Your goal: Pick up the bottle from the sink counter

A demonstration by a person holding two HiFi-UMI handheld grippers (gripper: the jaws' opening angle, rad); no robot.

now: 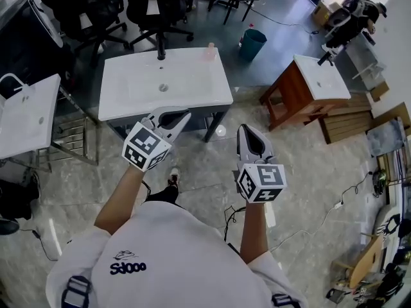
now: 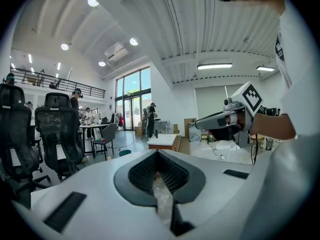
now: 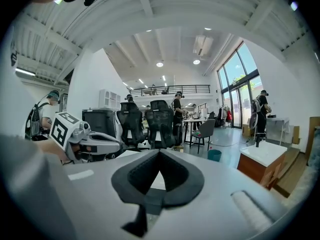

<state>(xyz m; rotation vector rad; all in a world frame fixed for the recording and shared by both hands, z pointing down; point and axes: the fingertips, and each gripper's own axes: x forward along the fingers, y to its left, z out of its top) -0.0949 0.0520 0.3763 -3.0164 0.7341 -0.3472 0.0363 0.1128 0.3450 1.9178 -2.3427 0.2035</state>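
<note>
In the head view a small pinkish bottle [image 1: 210, 51] stands upright at the far right corner of the white sink counter [image 1: 192, 88]. My left gripper [image 1: 183, 115] hovers at the counter's near edge, jaws shut and empty, well short of the bottle. My right gripper [image 1: 246, 128] is over the floor just right of the counter's front, with its jaws together and nothing in them. In the left gripper view the left gripper [image 2: 158, 153] has its jaw tips meeting, and the right gripper view shows the same for the right gripper [image 3: 159, 151]. I cannot make out the bottle in either gripper view.
A dark faucet [image 1: 161, 54] stands at the counter's back edge. A second sink on a wooden cabinet [image 1: 302, 88] is to the right, and another white sink [image 1: 26, 114] to the left. Office chairs [image 1: 154, 5] and a teal bin [image 1: 252, 43] stand behind. Cables lie on the floor.
</note>
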